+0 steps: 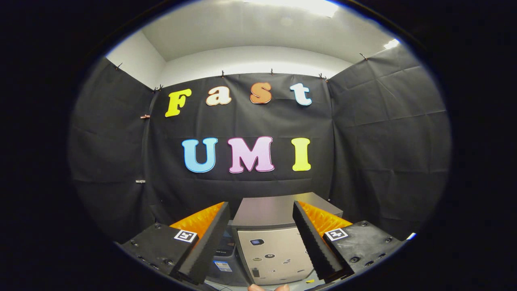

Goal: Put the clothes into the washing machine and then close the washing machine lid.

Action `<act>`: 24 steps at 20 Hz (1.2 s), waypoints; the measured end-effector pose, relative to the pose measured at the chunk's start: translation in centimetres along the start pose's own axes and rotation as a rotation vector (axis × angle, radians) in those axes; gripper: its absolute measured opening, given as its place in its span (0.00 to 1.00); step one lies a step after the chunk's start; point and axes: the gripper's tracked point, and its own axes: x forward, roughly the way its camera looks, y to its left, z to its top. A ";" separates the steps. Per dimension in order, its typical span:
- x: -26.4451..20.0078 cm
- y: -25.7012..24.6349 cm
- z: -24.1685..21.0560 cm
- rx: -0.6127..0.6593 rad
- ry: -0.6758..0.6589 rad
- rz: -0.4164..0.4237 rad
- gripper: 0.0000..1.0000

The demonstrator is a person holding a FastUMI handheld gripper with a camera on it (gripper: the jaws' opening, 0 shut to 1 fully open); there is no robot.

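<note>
Gripper view: we are holding the tool (260, 238) apart and empty above the grey box-shaped washing machine (270, 250), whose flat lid (266, 212) is lying down; clothes unseen.

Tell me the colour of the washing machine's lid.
Grey, seen in the gripper view: the washing machine's lid lies closed beyond the open fingers.

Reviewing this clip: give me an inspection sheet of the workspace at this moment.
Surface: light floor patch below the machine, little visible.
Job's things: washing machine ahead, seen between the fingers, grey lid lying flat on top; clothes: nothing seen.
Clutter: small stickers on the machine's front; a dark unit beside it.
Grippers: gripper open, fingers spread wide, holding nothing; fingertips of a hand below.
Cables: nothing seen.
Surroundings: black cloth wall, white ceiling.
</note>
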 end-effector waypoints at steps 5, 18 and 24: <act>0.0 0.2 -0.1 0.001 0.000 0.002 0.99; -0.2 1.0 -0.3 -0.007 0.004 0.015 0.99; -0.2 1.3 -0.6 -0.006 0.010 0.019 0.99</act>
